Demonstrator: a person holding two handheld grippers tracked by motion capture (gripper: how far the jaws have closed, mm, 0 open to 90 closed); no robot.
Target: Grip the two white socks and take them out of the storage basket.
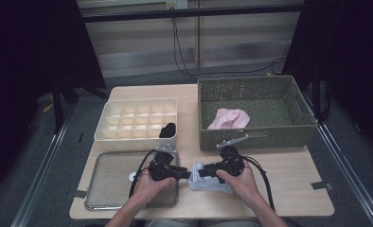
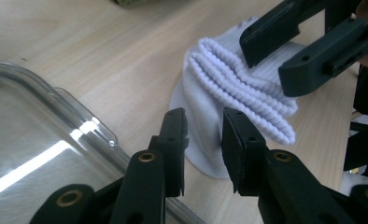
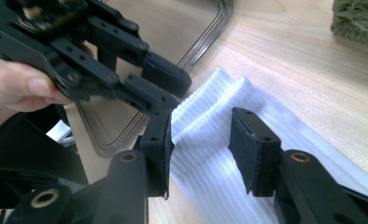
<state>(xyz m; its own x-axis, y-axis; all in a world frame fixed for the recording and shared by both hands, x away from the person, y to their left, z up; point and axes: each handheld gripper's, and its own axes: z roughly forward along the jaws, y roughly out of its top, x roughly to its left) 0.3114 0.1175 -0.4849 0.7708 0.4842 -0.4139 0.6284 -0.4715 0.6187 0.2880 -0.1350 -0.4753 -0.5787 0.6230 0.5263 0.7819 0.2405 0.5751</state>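
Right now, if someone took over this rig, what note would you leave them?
Left gripper: jaws apart, straddling the white sock, not clamped.
Right gripper: jaws apart around the sock's ribbed cuff, no grip.
The sock lies folded on the table, right of the clear tray.
Done: one dark sock sits in the divided box.
Left, probably: finish this sock and box it; a pink cloth waits in the basket.

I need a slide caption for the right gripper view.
Right gripper fingers open around a folded white sock on the table.
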